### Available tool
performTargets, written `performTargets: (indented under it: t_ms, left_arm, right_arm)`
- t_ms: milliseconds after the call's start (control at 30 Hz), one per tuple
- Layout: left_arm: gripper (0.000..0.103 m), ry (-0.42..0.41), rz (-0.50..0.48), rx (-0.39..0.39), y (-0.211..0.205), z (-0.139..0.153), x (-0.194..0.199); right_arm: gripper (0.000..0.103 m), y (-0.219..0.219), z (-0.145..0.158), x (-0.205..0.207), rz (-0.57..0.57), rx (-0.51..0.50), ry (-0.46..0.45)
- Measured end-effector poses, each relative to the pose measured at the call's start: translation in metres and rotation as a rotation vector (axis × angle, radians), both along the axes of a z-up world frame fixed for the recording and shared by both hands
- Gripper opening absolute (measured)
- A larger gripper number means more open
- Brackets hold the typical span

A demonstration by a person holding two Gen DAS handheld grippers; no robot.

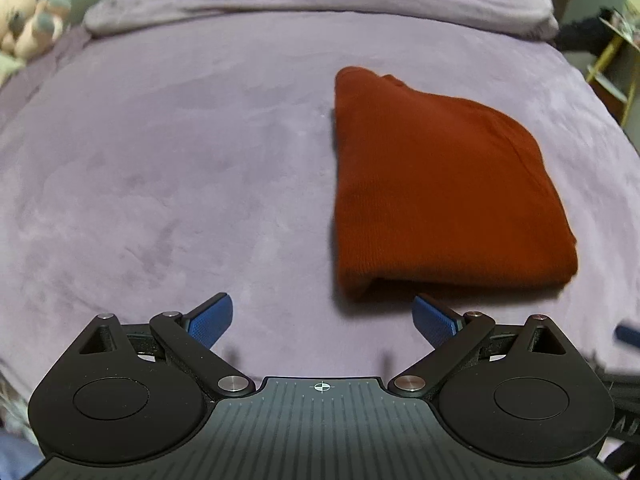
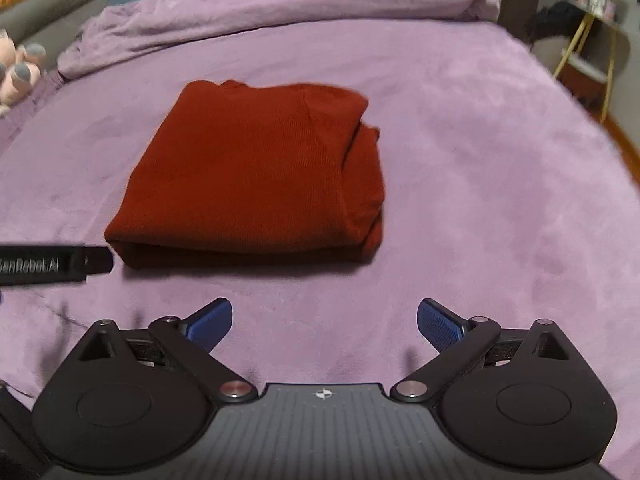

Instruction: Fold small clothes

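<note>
A rust-red knit garment [image 1: 440, 184] lies folded into a compact rectangle on the purple bedspread [image 1: 180, 180]. In the right wrist view the garment [image 2: 256, 168] sits ahead and a little left. My left gripper [image 1: 322, 320] is open and empty, hovering just short of the garment's near left corner. My right gripper [image 2: 324, 322] is open and empty, held back from the garment's near edge. The left gripper's black body [image 2: 52, 266] shows at the left edge of the right wrist view, beside the garment's near left corner.
A bunched purple blanket [image 2: 280, 4] lies along the far side of the bed. A plush toy [image 1: 28, 20] sits at the far left. A yellow-legged side table [image 2: 588, 40] with dark items stands off the bed at the right.
</note>
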State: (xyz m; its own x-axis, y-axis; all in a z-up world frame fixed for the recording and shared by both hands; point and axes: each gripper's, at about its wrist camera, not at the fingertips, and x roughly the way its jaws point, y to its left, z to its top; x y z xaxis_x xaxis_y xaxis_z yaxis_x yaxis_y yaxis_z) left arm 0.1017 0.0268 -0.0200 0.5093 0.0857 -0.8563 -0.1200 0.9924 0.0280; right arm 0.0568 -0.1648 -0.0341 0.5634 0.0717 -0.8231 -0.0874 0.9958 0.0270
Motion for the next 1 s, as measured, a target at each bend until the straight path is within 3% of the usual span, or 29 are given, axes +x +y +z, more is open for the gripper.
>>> performTargets:
  t_ms: [100,333,433,1000]
  left_arm:
    - [0.1,-0.013,-0.015,-0.002,-0.003,0.009,-0.009]
    - [0.101,-0.018,-0.041,0.03,-0.008,0.017,-0.019]
    - [0.101,-0.006,-0.043,0.025,-0.008,0.017,-0.02]
    - [0.101,0.019,-0.042,0.033,-0.013,0.015,-0.023]
  right_arm:
    - [0.099,0.011,0.011,-0.002,0.022,-0.069,0.002]
    - [0.099,0.018,0.018,-0.003,0.022,-0.062,0.064]
    - [0.099,0.023,0.018,-0.004,0.02,-0.101,0.064]
    - [0.099,0.022,0.015,-0.002,-0.024,-0.103,0.096]
